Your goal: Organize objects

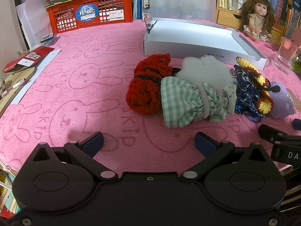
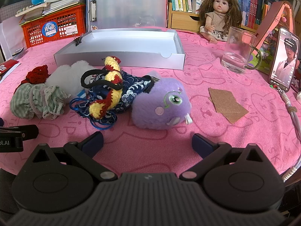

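Observation:
A row of soft things lies on the pink towel [image 1: 79, 94] in front of an open, empty grey box [image 1: 190, 39] [image 2: 120, 43]: a red crochet piece [image 1: 146, 86] [image 2: 36, 74], a green checked cloth pouch [image 1: 186, 103] [image 2: 35, 101], a white fluffy item [image 1: 205, 69] [image 2: 67, 79], a dark blue brocade pouch [image 2: 129, 92] [image 1: 246, 92], a yellow-and-red crochet piece [image 2: 111, 90] [image 1: 263, 103] and a purple plush [image 2: 161, 105] [image 1: 280, 101]. My left gripper [image 1: 148, 143] is open and empty, short of the green pouch. My right gripper [image 2: 147, 141] is open and empty, just short of the purple plush.
A doll [image 2: 218, 13] sits at the back right. A glass mug [image 2: 239, 50], a propped phone [image 2: 284, 60] with its cable and brown paper pieces [image 2: 227, 103] are at the right. A red crate [image 1: 90, 15] with books stands at the back left. Red cards [image 1: 26, 58] lie at the left edge.

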Available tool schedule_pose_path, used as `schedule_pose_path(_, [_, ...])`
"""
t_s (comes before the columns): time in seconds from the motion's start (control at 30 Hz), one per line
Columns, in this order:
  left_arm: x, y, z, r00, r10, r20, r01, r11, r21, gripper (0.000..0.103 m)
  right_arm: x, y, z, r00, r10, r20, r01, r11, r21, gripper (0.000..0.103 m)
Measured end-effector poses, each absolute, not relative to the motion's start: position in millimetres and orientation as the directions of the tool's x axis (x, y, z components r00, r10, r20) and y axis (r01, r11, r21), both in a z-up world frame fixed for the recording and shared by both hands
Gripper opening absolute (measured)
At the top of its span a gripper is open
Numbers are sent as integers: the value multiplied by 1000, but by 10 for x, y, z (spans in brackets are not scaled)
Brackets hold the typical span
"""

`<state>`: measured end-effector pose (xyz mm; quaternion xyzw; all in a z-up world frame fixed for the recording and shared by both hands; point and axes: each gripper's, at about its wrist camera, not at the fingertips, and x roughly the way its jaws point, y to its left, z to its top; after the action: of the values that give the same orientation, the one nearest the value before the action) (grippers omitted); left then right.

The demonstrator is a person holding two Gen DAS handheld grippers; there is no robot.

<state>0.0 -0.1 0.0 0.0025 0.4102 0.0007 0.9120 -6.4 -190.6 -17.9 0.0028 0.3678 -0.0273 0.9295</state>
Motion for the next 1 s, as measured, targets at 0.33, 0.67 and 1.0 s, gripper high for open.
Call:
schedule_pose_path(0.33, [-7, -10, -3, 662, 4, -749, 0, 1000, 5, 103, -77, -1904, -182, 730, -48, -682, 52, 999, -14, 103])
schedule_pose_path(0.67, [-3, -11, 1, 663, 5, -748, 0, 1000, 6, 103, -77, -1899, -183, 732, -52, -679, 56, 998, -16, 103])
schedule_pose_path(1.0, [-5, -3, 21, 666, 5, -746, -1, 1000, 6, 103, -118, -1904, -210, 756, -50, -652, 52, 999, -16, 103])
